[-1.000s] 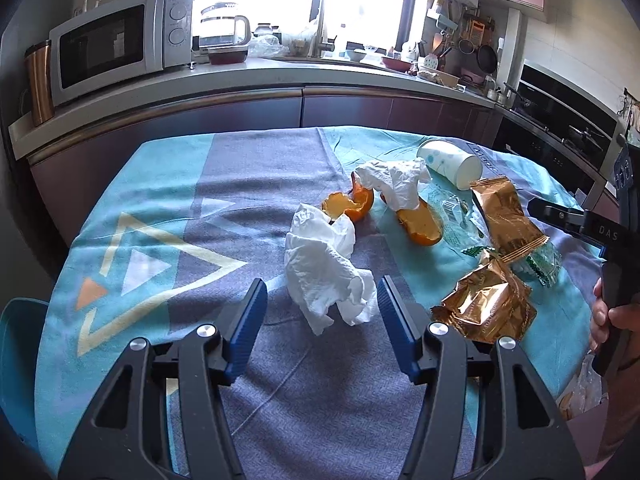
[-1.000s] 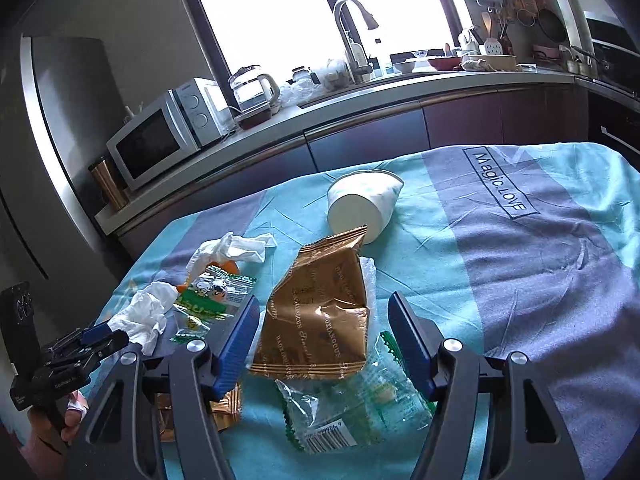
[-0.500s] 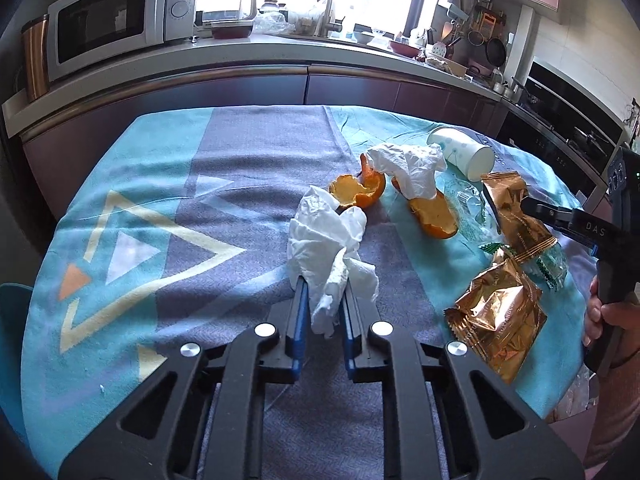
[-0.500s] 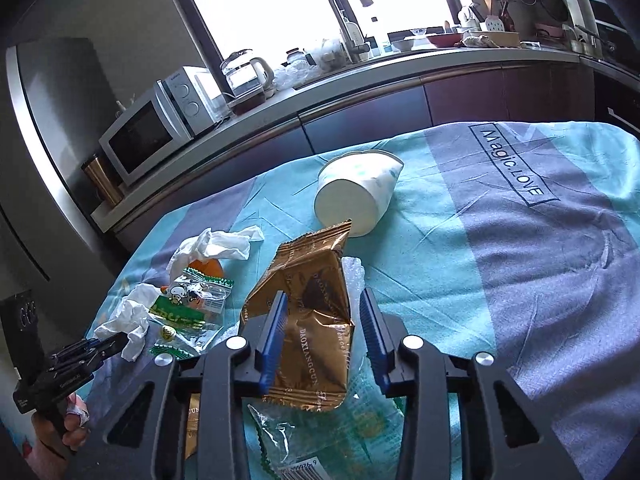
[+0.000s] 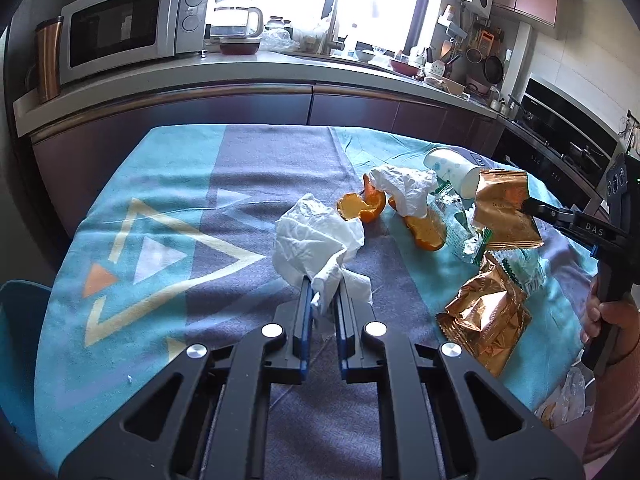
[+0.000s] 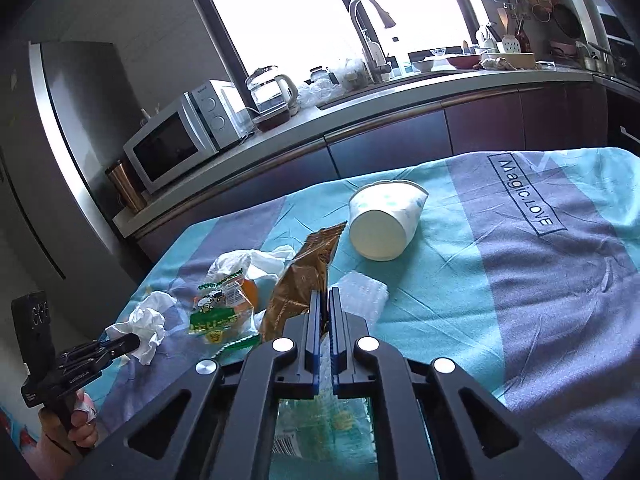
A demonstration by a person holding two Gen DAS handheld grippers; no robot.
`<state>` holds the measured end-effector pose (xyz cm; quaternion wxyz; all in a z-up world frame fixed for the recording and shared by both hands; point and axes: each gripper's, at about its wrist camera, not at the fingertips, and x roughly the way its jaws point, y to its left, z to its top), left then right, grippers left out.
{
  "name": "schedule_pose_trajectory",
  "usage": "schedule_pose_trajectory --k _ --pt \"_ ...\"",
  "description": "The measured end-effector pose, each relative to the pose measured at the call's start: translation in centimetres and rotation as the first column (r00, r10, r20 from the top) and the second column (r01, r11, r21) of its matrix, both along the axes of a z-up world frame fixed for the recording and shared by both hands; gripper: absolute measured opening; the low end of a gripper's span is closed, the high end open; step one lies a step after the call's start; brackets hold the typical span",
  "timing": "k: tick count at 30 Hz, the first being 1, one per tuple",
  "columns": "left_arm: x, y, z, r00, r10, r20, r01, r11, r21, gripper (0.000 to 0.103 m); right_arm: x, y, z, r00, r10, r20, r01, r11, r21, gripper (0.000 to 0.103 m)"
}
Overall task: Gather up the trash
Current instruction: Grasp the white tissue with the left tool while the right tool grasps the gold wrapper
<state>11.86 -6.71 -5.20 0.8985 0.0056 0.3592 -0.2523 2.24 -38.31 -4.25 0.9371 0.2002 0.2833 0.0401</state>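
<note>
My left gripper (image 5: pixel 323 285) is shut on a crumpled white tissue (image 5: pixel 316 240) and holds it just above the cloth. My right gripper (image 6: pixel 324 296) is shut on a gold snack wrapper (image 6: pixel 300 284), lifted on edge; the wrapper also shows in the left wrist view (image 5: pixel 502 212). Orange peels (image 5: pixel 362 208) lie under a second white tissue (image 5: pixel 404 188). A white paper cup (image 6: pixel 382 226) lies on its side. A second gold wrapper (image 5: pixel 486 316) and clear green-printed plastic bags (image 6: pixel 218 312) lie on the table.
The table wears a teal and grey cloth (image 5: pixel 168 216). Behind it runs a kitchen counter with a microwave (image 5: pixel 120 28), a kettle (image 5: pixel 236 20) and a sink tap (image 6: pixel 370 32). A fridge (image 6: pixel 60 152) stands at the left. A blue chair (image 5: pixel 16 320) sits by the table's left edge.
Both grippers closed: the left on the white tissue, the right on the gold wrapper. Both items have lifted off the cloth, and the wrapper now stands on edge.
</note>
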Motion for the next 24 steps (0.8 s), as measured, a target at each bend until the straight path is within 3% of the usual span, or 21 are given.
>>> schedule_pose_trajectory --k 16,24 --pt "-2.1 3.4 2.1 0.998 0.012 0.057 -0.010 0.999 -0.048 0.010 -2.7 1.4 4.3 0.992 -0.044 0.115 0.055 0.994 -0.094 0.003" --pt "-3.4 5.8 3.1 0.996 0.037 0.082 -0.031 0.997 -0.065 0.010 -3.3 3.8 6.4 0.984 0.016 0.179 0.004 0.994 -0.108 0.003"
